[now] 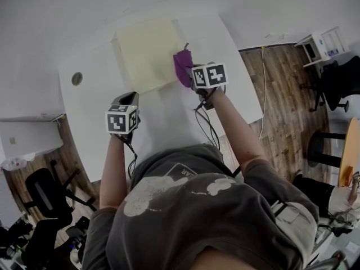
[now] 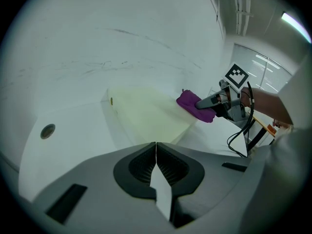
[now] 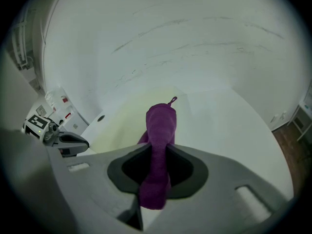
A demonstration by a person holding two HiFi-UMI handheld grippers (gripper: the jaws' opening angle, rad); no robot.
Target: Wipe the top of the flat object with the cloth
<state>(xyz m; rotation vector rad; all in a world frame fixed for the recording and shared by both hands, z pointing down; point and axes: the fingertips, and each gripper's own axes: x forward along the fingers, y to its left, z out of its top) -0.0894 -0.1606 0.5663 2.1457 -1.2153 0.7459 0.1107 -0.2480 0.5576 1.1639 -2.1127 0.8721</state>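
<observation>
Your right tongs (image 3: pixel 156 172) clamp the purple cloth (image 1: pixel 183 66) at four o'clock on the yellow board (image 1: pixel 145 52). Left tongs (image 2: pixel 156 162) sit together, empty; most wiping likely remains.

Left tool (image 2: pixel 156 149) jaws together, empty, right tool (image 3: pixel 157 155) clamped on cloth (image 3: pixel 161 121)

A pale yellow flat sheet (image 1: pixel 147 55), rectangular and plain, lies flat on the white counter (image 1: pixel 95 111), turned slightly askew. A purple cloth (image 1: pixel 183 66), bunched into a thick roll with a small loop at its far end, sits over the sheet's right edge. Its near end is clamped between the jaws of the right hand-held gripper (image 1: pixel 192 82)
</observation>
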